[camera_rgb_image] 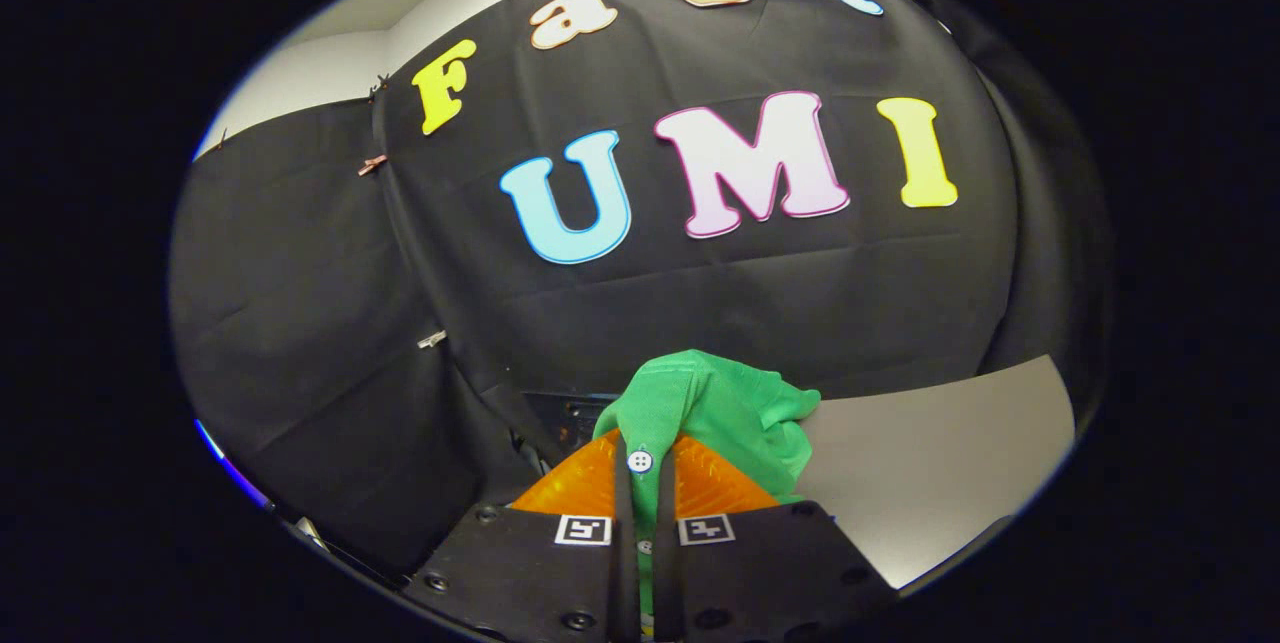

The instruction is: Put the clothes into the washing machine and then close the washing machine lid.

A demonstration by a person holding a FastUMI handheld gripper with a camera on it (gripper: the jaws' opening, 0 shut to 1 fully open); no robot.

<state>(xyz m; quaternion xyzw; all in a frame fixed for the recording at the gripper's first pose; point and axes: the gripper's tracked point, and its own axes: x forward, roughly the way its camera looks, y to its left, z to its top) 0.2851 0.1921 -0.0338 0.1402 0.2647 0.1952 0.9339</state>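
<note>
Holding status: the hand-held gripper (640, 468) has its two fingers drawn close together, clamped on a fold of the green garment (715, 413); a white button (640, 461) sits in the narrow slot between them.

Left of fingers: black cloth wall (300, 343), creased and pinned with small clips; a dark item with a panel (565, 413) shows just beyond the left finger, too obscured to identify.

Task item position: the garment is pinched between the fingers and bunches up just ahead of them, lifted clear of the grey surface.

Right of fingers: a plain grey desk (930, 453), flat and matte, runs beyond the garment toward the wall.

Washing machine: cannot be confirmed from this view, so the drum opening and lid position are unknown.

Risk 1: the grip appears to take a thin fold near the button; judged cause of a slip is the fabric's own hanging weight pulling the fold out during transfer.

Risk 2: loose cloth trailing below could snag on the machine's rim, leaving part outside and blocking the lid.

Room: dark draped booth, pale wall above the cloth.
</note>
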